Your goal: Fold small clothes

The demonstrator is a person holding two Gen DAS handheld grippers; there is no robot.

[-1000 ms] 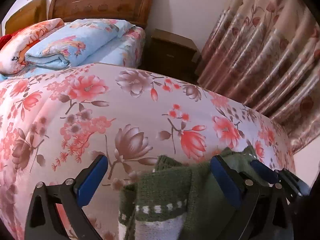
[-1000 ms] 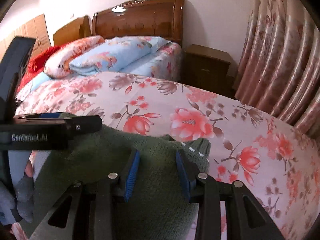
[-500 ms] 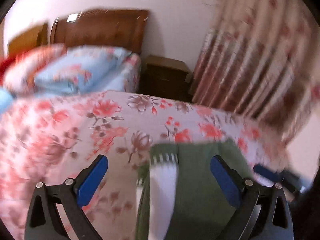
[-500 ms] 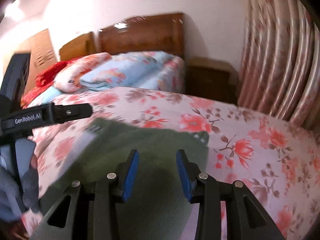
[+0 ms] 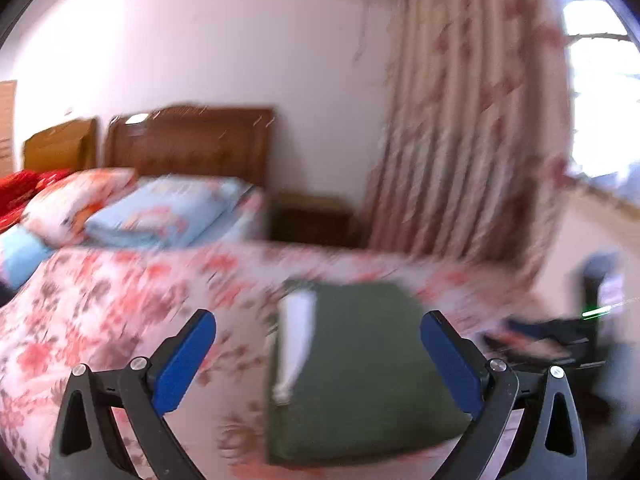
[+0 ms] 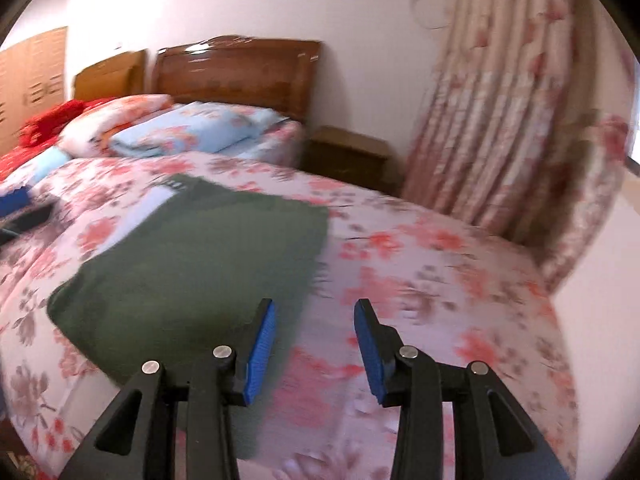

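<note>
the green knitted garment (image 6: 200, 264) lies folded flat on the floral quilt (image 6: 440, 280), a dark green slab with a white striped band (image 5: 296, 344) showing along one long edge. its long axis runs away from the cameras, toward the headboard (image 6: 236, 76), and the white band sits on the edge nearer the left side of both views.

from the right gripper (image 6: 314, 350) the garment lies ahead and to the left: its near right corner passes under the left blue pad, while the gap between the pads looks onto bare quilt. those jaws stand partly apart with nothing between them, so the right gripper is released. from the left gripper (image 5: 318, 360) the garment lies straight ahead and below, framed between the two widely spread pads, neither of which touches the knit; this gripper is released too and holds nothing. the left wrist view is badly smeared, so finer detail of the knit cannot be read.

judged from this, the fold looks finished or nearly so, and the left gripper is centred over the garment while the right is off its right edge. any further tuck or pick-up would mean coming down on the long edges. folded bedding (image 6: 188, 132) sits well apart, near the headboard.
</note>
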